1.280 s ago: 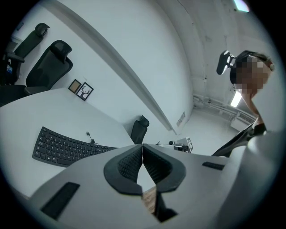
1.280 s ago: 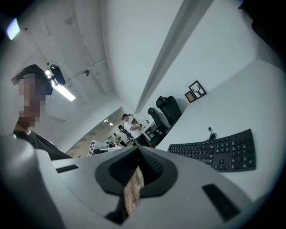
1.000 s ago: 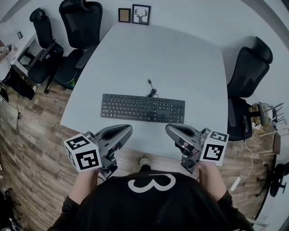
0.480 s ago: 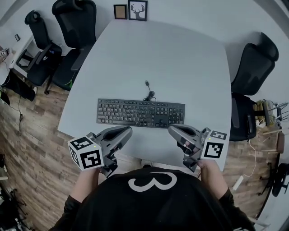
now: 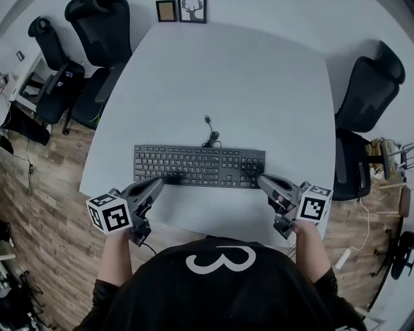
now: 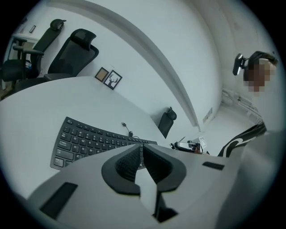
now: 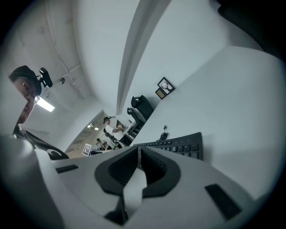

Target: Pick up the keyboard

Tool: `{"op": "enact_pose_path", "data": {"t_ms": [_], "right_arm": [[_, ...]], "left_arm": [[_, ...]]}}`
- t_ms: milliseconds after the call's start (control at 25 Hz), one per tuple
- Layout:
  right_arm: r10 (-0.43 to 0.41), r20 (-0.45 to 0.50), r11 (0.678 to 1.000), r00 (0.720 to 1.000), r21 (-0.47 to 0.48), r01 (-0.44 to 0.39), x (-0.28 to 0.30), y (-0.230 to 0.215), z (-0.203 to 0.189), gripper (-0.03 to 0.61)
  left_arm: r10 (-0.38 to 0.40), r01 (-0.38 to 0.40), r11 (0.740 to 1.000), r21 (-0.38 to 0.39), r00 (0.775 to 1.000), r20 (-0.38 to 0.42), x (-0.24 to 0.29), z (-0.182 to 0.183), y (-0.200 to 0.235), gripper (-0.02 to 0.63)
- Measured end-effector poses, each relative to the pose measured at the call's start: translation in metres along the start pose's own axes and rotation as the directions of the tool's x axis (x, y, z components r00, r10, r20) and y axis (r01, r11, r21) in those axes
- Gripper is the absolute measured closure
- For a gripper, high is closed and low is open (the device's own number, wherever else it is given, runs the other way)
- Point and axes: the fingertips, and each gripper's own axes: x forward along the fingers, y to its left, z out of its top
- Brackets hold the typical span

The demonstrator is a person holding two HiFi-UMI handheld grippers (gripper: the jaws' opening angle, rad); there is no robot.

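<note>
A black keyboard (image 5: pixel 199 166) lies flat near the front edge of the white table (image 5: pixel 246 84), its cable (image 5: pixel 210 132) curling away behind it. My left gripper (image 5: pixel 157 185) hovers just in front of the keyboard's left part, jaws shut and empty. My right gripper (image 5: pixel 264 181) hangs at the keyboard's right front corner, also shut with nothing between the pads. In the left gripper view the keyboard (image 6: pixel 89 141) spreads beyond the closed left gripper (image 6: pixel 140 150). In the right gripper view the keyboard's right end (image 7: pixel 181 145) shows past the closed right gripper (image 7: pixel 139 154).
Black office chairs stand at the back left (image 5: pixel 97 39) and at the right (image 5: pixel 365 84) of the table. Two small framed pictures (image 5: pixel 181 10) lean at the table's far edge. Wood floor lies to the left (image 5: pixel 45 194).
Both grippers have dropped lower and moved outward and forward, coming close to the keyboard's front edge. The keyboard itself has not moved on the table.
</note>
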Motion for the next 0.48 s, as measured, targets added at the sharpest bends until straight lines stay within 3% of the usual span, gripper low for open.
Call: {"op": "enact_pose_path", "data": {"t_ms": [200,320,480], "right_arm": [[-0.058,0.040,0.997,0.998,0.054,0.055,-0.017,-0.041,0.007,0.540],[-0.047,0.050,0.996,0.998,0.083,0.043,-0.018,-0.052,0.008,0.502],[-0.068,0.041,0.993,0.997,0.100,0.063,-0.019,-0.067,0.008,0.493]], "left_arm": [[0.068,-0.068,0.998,0.004,0.998,0.017,-0.006,0.014,0.038,0.592],[0.083,-0.083,0.996,-0.017,0.996,0.039,-0.008,0.023,0.056,0.515],[0.154,-0.153,0.988,-0.017,0.986,0.066,-0.012,0.034,0.086,0.462]]}}
